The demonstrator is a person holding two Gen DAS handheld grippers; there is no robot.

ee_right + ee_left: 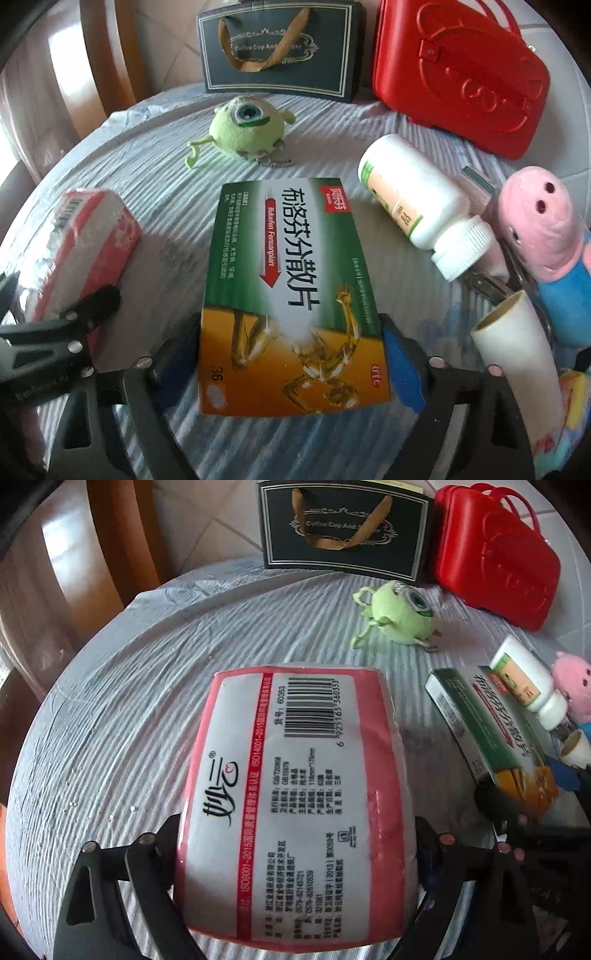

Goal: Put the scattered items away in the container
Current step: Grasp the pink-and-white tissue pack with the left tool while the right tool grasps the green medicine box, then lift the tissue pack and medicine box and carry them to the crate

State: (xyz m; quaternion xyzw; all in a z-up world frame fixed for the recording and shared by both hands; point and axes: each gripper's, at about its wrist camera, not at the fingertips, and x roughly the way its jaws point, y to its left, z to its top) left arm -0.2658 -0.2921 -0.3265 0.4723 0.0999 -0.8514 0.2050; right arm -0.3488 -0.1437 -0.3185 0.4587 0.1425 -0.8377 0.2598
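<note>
Left wrist view: left claw [295, 843] pinches the pink plastic-wrapped tissue pack [291, 794]; right claw [293, 354] pinches the green-and-orange cardboard medicine box [291, 291] (black paper gift bag [277, 51] interior unseen).

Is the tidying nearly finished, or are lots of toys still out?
Nothing looks put away yet. In hand: the left gripper holds the pink tissue pack; the right gripper holds the green-and-orange medicine box. Left out: the green one-eyed plush, white pill bottle, pink pig plush and cardboard tube.
</note>
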